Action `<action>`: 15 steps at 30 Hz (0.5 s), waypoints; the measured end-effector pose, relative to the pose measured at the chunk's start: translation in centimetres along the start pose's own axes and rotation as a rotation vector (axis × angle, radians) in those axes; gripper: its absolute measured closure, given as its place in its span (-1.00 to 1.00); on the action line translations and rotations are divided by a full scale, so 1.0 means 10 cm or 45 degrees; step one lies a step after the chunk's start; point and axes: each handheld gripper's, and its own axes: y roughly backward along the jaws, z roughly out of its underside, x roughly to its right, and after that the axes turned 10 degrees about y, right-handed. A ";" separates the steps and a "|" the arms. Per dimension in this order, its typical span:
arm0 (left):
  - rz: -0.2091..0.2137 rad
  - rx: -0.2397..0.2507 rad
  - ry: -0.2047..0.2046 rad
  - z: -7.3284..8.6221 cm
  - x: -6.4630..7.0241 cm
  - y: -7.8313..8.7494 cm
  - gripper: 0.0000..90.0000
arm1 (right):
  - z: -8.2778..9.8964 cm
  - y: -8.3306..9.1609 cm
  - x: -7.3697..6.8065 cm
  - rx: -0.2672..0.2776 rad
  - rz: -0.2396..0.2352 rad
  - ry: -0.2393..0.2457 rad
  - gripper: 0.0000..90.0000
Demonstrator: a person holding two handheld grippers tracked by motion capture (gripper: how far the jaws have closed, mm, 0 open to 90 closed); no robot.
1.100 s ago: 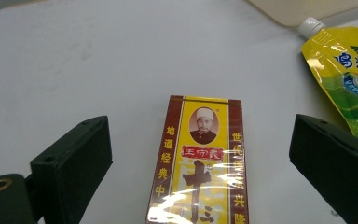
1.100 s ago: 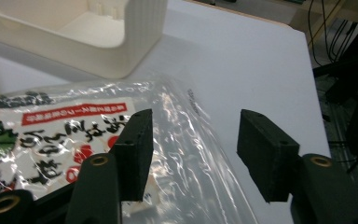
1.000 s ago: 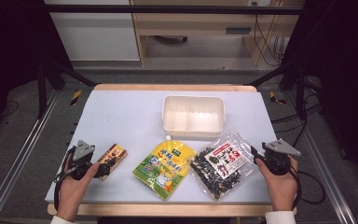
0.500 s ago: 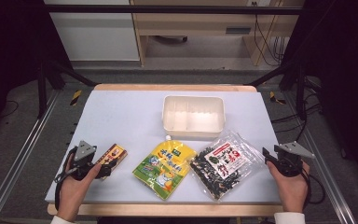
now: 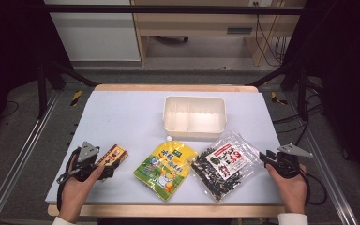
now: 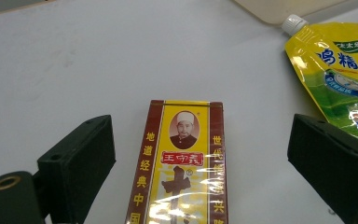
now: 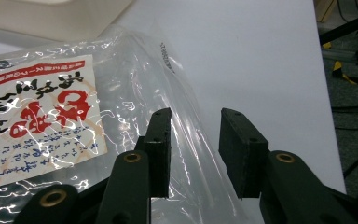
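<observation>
clear seaweed bag (image 7: 135, 116) with red-and-white label near the table's (image 5: 122, 112) right edge; right gripper (image 7: 195, 144) jaws closing, apart around its edge.

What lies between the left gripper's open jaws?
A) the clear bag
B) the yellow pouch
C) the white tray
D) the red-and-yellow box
D: in the left gripper view the box lies between the left gripper's wide-open jaws, neither pad touching it.

Left tool (image 5: 107, 165) rests wide open; right tool (image 5: 264, 156), closing, narrowly parted.
</observation>
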 end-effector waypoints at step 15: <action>0.006 0.001 -0.014 0.00 0.02 0.00 -0.82 | 0.08 -0.15 0.07 -0.060 -0.078 -0.097 0.50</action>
